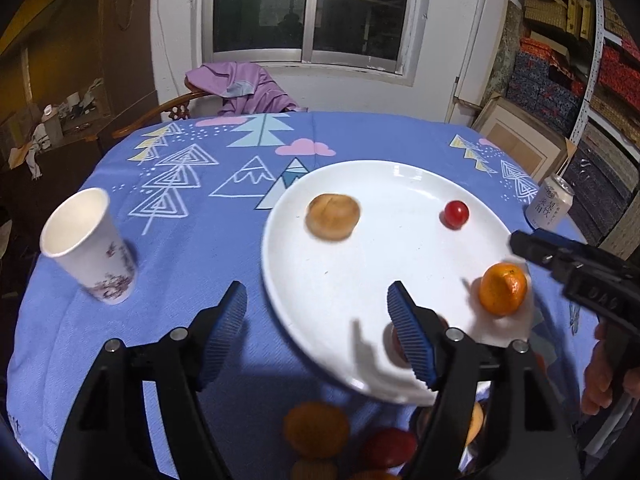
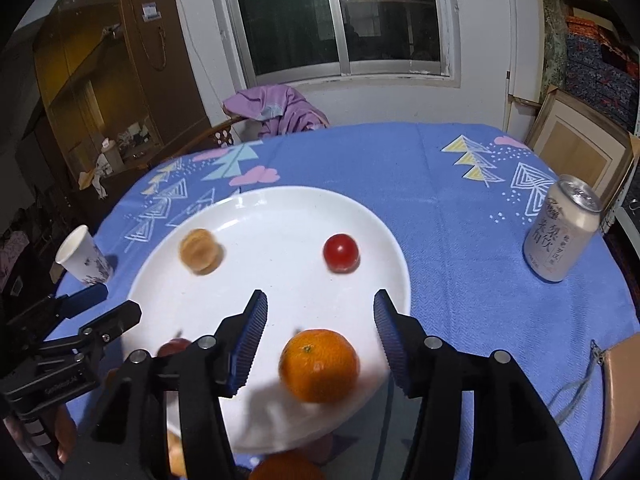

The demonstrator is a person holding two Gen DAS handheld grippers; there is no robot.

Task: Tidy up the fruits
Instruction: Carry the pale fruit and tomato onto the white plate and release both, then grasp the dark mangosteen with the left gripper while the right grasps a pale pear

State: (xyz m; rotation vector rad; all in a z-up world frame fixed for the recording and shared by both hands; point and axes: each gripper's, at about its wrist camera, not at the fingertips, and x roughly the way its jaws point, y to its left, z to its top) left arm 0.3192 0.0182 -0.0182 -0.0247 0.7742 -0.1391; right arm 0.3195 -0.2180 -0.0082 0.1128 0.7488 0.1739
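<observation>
My right gripper (image 2: 320, 322) has its jaws spread wide, and the mandarin (image 2: 319, 365) sits just short of the gap between them, closer to me than the blue pads, touching neither. It rests on the near rim of the white plate (image 2: 280, 216), blurred at its edges. Ahead of the jaws, the cherry tomato (image 2: 341, 253) lies on the plate roughly in line with the gap, and the tan round fruit (image 2: 200, 256) lies ahead and to the left of the left jaw, smeared by blur.

My left gripper (image 1: 316, 308) is likewise spread and holds nothing. Its left jaw hangs over the blue cloth of the worktop (image 1: 192, 280), its right jaw over the plate's near edge. From this view the mandarin (image 1: 503, 289) lies outside the gap, to the right of the right jaw, and the right gripper's black finger reaches in just above it. A reddish fruit (image 1: 394, 344) shows partly behind the right jaw; I cannot tell what it is. Below the jaws, close to me, lie blurred fruits, one orange (image 1: 316, 429) and one red (image 1: 388, 448).

Left of the left jaw stands a paper cup (image 1: 90, 246), well apart. Far right of the right gripper's jaws stands a drink can (image 2: 562, 229).
</observation>
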